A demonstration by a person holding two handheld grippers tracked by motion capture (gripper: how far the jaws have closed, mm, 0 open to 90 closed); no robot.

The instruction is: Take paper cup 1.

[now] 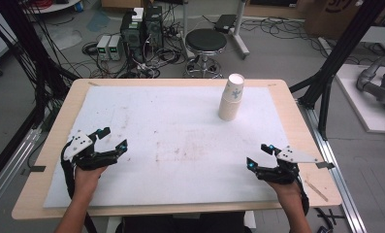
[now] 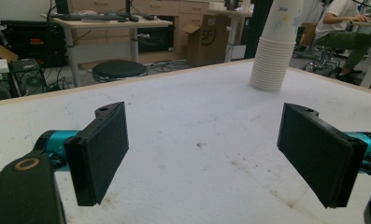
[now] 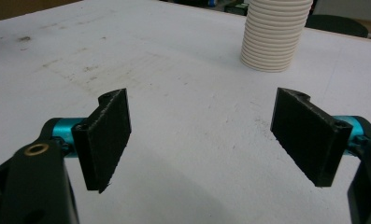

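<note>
I judge this the start — both my left gripper [image 1: 113, 138] and right gripper [image 1: 258, 155] gape wide and empty, well short of the cup stack [image 1: 230, 97] at the table's far side — next comes a reach toward it.

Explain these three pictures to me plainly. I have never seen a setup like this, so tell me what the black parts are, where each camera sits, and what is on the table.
A person sits at a table covered by a white sheet and holds a hand tool in each hand. Each tool ends in a two-jaw claw: the left claw and the right claw. The high view looks down from above. The other two come from cameras riding on each tool, looking along its own black jaws. A stack of paper cups stands upright at the far right of the sheet. Both claws are open and hold nothing.
</note>
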